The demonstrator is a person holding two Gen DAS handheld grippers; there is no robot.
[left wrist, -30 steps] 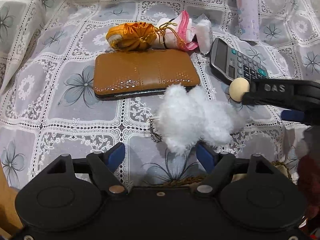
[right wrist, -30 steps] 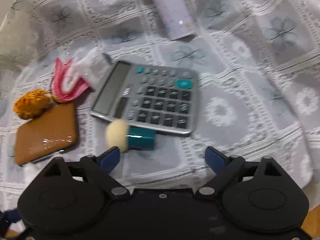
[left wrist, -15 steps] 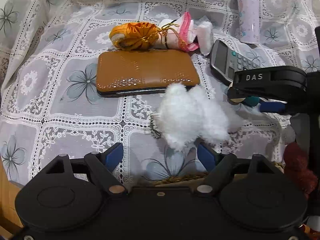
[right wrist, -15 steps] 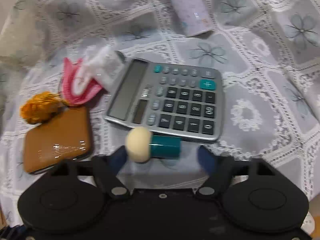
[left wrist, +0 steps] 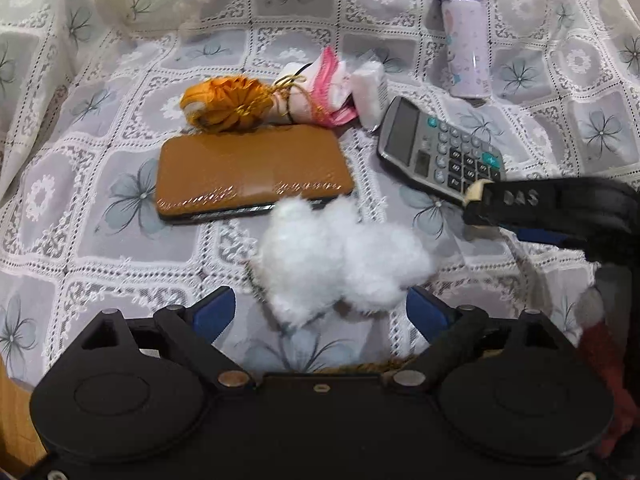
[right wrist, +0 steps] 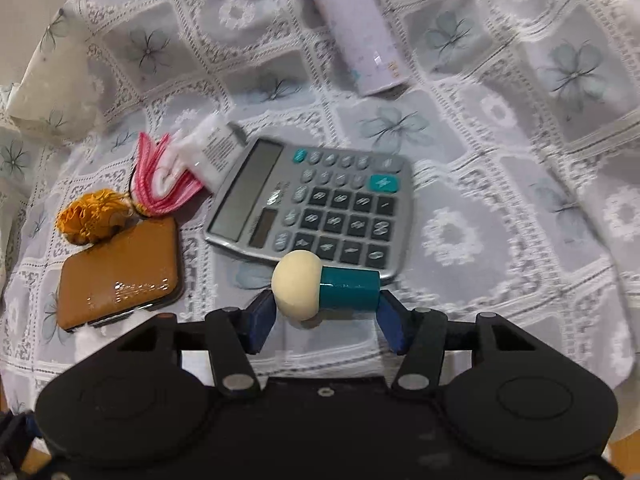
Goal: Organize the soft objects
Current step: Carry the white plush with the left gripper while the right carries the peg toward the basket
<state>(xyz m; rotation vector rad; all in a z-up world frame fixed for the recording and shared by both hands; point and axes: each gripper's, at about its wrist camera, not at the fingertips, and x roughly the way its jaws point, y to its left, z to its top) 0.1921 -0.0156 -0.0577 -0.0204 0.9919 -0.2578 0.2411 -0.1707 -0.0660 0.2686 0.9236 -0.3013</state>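
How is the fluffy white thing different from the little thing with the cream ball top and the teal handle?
The fluffy white toy is shaggy and shapeless; the cream-and-teal puff is smooth, with a round head and a tube handle. The toy is all white; the puff has two colours. The toy lies loose on the lace cloth in front of the left gripper, whose jaws are opening; the puff sits between the closing jaws of the right gripper. Both look small.

A white lace cloth [left wrist: 100, 240] with grey flower squares covers the whole desk, rumpling into folds towards eleven o'clock. A strip of bare light-brown wooden desk edge [left wrist: 16, 412] shows at seven o'clock. The light is soft and even.
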